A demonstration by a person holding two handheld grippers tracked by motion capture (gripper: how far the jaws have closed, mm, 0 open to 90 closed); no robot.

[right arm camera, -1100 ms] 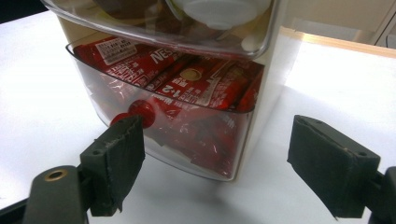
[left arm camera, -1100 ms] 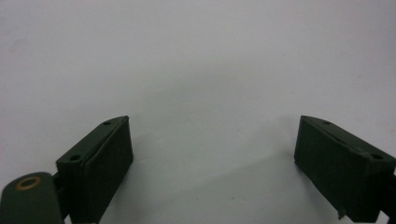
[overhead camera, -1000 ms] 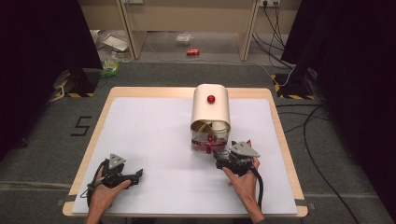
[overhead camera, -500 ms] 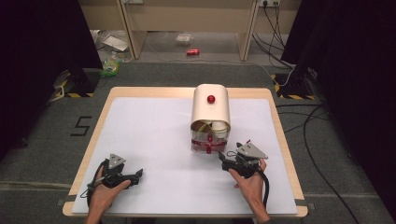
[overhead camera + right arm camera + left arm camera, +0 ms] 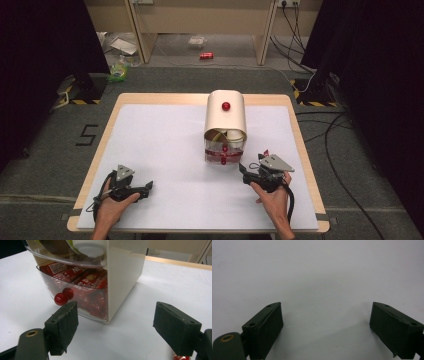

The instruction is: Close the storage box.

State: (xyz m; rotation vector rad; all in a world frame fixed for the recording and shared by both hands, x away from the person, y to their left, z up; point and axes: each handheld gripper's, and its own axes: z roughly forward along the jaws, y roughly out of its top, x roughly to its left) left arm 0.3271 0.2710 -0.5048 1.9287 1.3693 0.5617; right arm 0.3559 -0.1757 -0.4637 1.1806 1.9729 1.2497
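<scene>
The cabinet (image 5: 226,125) stands on the bench (image 5: 160,150), a little right of the middle, with its clear drawers (image 5: 75,287) facing you. The lower drawer holds red packets (image 5: 82,277) and has a red knob (image 5: 60,299). Your right gripper (image 5: 243,170) is near the cabinet's front right corner, its jaws wide open and holding nothing. Your left gripper (image 5: 148,188) rests well apart at the near left, jaws also open over bare white surface.
</scene>
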